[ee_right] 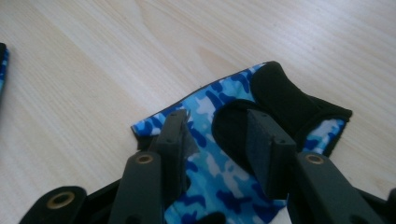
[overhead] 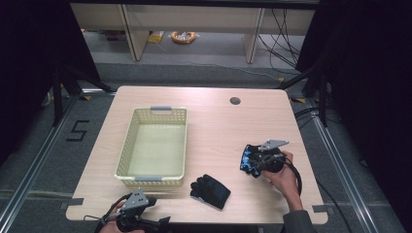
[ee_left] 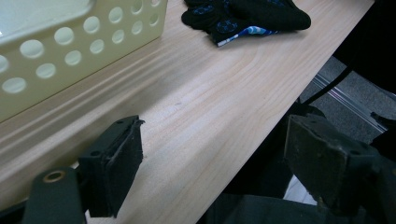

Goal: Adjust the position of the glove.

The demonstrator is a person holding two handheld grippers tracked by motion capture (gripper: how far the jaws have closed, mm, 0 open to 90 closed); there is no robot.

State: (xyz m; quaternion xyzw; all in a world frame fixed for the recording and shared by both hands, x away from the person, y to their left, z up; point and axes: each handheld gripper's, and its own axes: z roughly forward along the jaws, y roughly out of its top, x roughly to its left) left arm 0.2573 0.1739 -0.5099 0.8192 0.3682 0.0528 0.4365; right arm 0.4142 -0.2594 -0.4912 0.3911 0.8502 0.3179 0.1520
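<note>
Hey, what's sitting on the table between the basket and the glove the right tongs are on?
In the high view, a second black glove lies between the basket and the camouflage glove under the right tongs, nearer the table's front edge.

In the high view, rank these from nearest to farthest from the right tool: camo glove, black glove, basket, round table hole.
1. Camo glove, under the right tool.
2. Black glove, toward the front edge.
3. Round table hole, far side.
4. Basket, left side.

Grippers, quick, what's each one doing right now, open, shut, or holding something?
Left gripper: open, holding nothing, at the table's near edge.
Right gripper: jaws down around the blue camouflage glove; whether the pads grip it cannot be told.
</note>
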